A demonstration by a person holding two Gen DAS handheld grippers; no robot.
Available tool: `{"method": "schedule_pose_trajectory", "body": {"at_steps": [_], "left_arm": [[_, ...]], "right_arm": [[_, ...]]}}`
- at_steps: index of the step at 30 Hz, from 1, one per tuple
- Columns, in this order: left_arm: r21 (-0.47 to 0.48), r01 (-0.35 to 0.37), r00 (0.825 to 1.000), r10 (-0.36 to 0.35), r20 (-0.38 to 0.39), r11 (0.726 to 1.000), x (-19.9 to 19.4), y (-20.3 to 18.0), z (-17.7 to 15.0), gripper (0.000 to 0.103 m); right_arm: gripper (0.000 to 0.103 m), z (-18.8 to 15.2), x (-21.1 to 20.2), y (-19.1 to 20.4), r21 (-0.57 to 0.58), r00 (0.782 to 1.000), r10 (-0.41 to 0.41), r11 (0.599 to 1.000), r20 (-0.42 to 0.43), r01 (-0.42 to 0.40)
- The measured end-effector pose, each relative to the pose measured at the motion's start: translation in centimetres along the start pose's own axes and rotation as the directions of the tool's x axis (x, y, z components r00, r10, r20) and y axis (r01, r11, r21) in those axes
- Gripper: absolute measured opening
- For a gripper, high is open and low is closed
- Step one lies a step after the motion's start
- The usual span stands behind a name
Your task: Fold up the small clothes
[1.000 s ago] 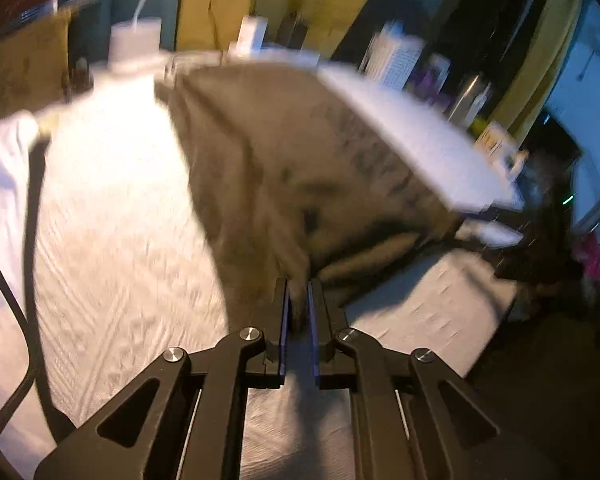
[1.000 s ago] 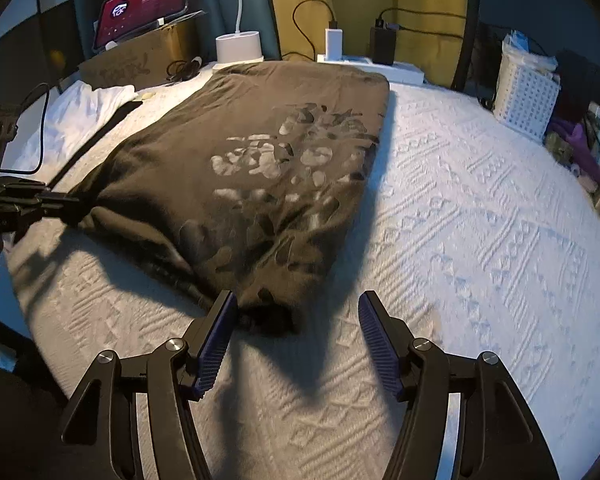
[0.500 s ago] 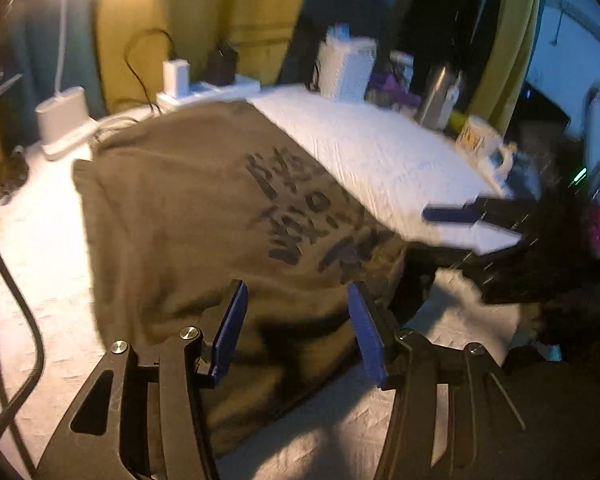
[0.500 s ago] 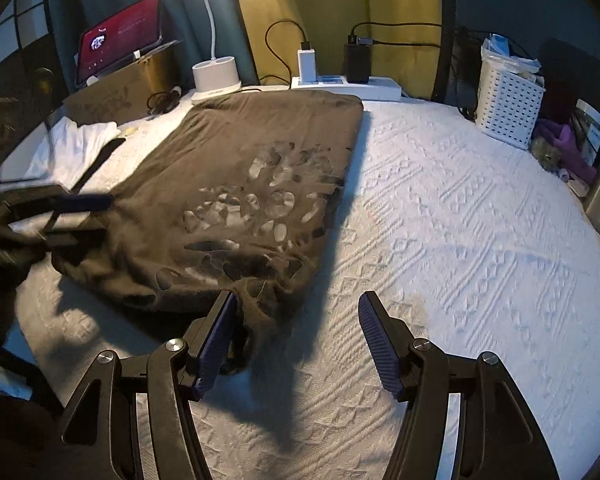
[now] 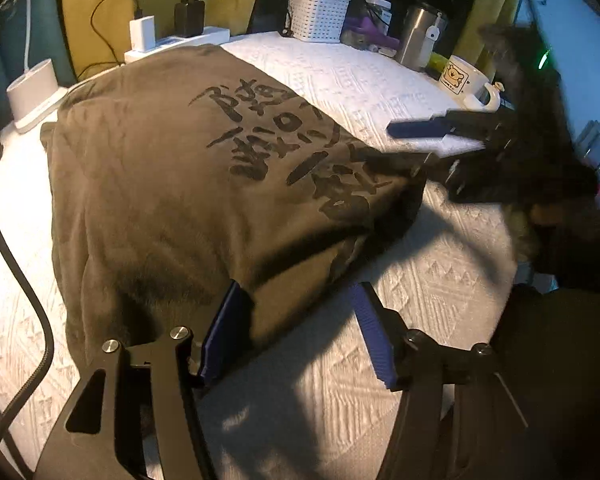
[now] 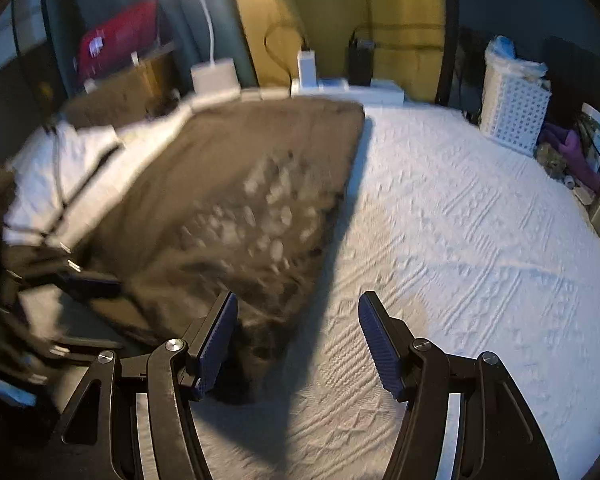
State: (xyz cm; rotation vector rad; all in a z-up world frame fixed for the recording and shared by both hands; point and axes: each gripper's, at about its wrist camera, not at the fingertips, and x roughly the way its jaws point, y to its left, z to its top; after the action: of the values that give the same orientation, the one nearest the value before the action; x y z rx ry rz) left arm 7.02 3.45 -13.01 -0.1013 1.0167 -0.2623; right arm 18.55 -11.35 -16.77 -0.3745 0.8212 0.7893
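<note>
- On the bed (image 6: 460, 240): left claw (image 5: 296, 332) opening, shirt (image 5: 180, 184) hem between pads, unpinched.
- Right claw (image 6: 296, 344) spread, empty.
- Risk: loose hem snags a pad, dragging the fold askew.

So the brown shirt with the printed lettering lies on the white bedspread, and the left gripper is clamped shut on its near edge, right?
Not quite. The brown shirt does lie on the white bedspread, but the left gripper is not clamped shut: the left wrist view shows its jaws apart and opening, with the shirt's near edge lying between the pads, not pinched.
</note>
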Motion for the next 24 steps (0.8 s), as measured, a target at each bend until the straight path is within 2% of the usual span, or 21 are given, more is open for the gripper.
{"method": "schedule_pose_trajectory", "body": {"at_steps": [5, 9, 14, 16, 19, 21, 24], "left_arm": [[-0.023, 0.019, 1.0, -0.019, 0.003, 1.0, -1.0, 0.7, 0.2, 0.059], [-0.048, -0.005, 0.998, 0.008, 0.056, 0.999, -2.4, 2.0, 1.1, 0.059], [-0.153, -0.053, 0.989, 0.073, 0.127, 0.987, -2.6, 4.2, 2.6, 0.059], [-0.165, -0.072, 0.988, 0.093, 0.126, 0.984, -1.7, 4.2, 3.4, 0.059], [-0.147, -0.157, 0.983, 0.168, 0.067, 0.977, 0.2, 4.3, 4.0, 0.059], [-0.138, -0.172, 0.983, 0.179, 0.044, 0.976, 1.3, 4.5, 3.8, 0.059], [-0.11, -0.187, 0.98, 0.194, 0.052, 0.976, 1.5, 4.3, 3.7, 0.061]], "right_arm": [[0.064, -1.2, 0.6, 0.8, -0.069, 1.0, -0.007, 0.998, 0.017, 0.008], [0.064, -1.6, 0.4, 1.0, -0.1, 1.0, -0.007, 0.995, 0.023, 0.01], [0.065, -1.4, 0.6, 0.6, -0.059, 1.0, 0.011, 0.998, 0.002, -0.011], [0.065, -1.2, 0.7, 0.5, -0.051, 1.0, 0.017, 0.999, -0.008, -0.017], [0.065, -1.1, 0.8, 0.4, -0.042, 0.999, 0.026, 0.999, -0.019, -0.027], [0.065, -1.1, 0.8, 0.4, -0.045, 0.999, 0.031, 0.998, -0.022, -0.032], [0.066, -1.0, 0.9, 0.2, -0.043, 0.999, 0.043, 0.998, -0.02, -0.044]]}}
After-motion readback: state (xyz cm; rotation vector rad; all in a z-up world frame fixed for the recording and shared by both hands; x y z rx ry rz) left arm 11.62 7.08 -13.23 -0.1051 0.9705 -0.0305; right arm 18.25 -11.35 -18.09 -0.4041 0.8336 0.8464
